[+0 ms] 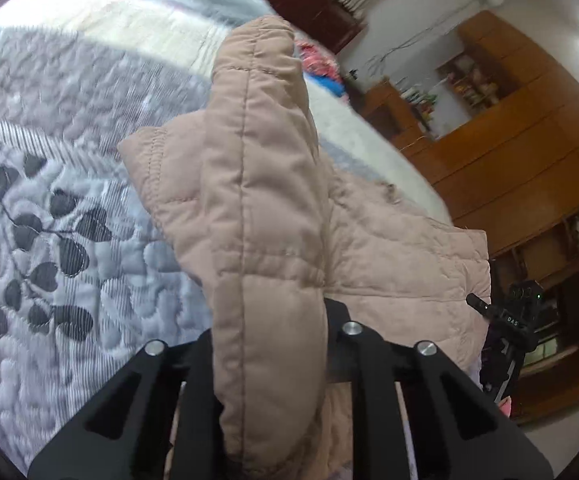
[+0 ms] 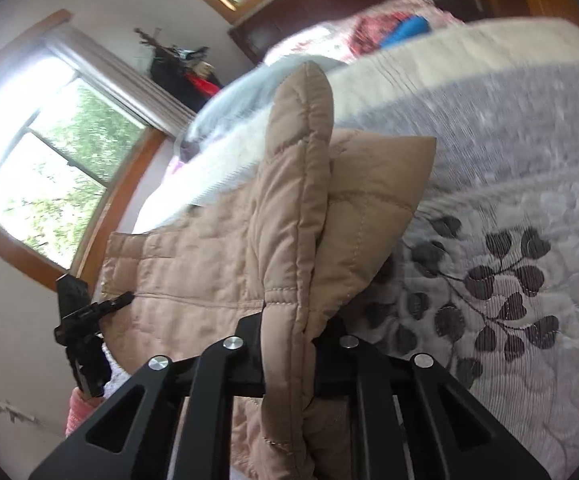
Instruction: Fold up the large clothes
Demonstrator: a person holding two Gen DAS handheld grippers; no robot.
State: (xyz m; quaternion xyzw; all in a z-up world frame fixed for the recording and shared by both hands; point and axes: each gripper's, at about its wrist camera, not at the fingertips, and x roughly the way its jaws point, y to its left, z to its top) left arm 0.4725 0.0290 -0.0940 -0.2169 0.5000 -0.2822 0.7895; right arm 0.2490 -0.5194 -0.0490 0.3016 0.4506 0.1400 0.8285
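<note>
Clamping a thick fold of the padded beige quilted jacket, the left gripper had its black jaws pressed against both sides of the puffy fabric, which rose up between them as a tall ridge. The right gripper was clenched on another fold of the same jacket, the cloth standing up between its jaws in much the same way and hanging down below them.

Between the two grips, the rest of the jacket stretched out as a flat, stitched panel above the grey quilted bedspread with dark leaf print, whose cream band lay farther back. In the left wrist view the right gripper appeared at the far edge of the jacket panel; in the right wrist view the left gripper showed at the opposite edge, with a pink sleeve just beneath it.

Beyond the bed stood brown wooden cabinets and shelves on one side and a wood-framed window with green foliage outside on the other. A bundle of red and blue cloth lay at the far end of the bed.
</note>
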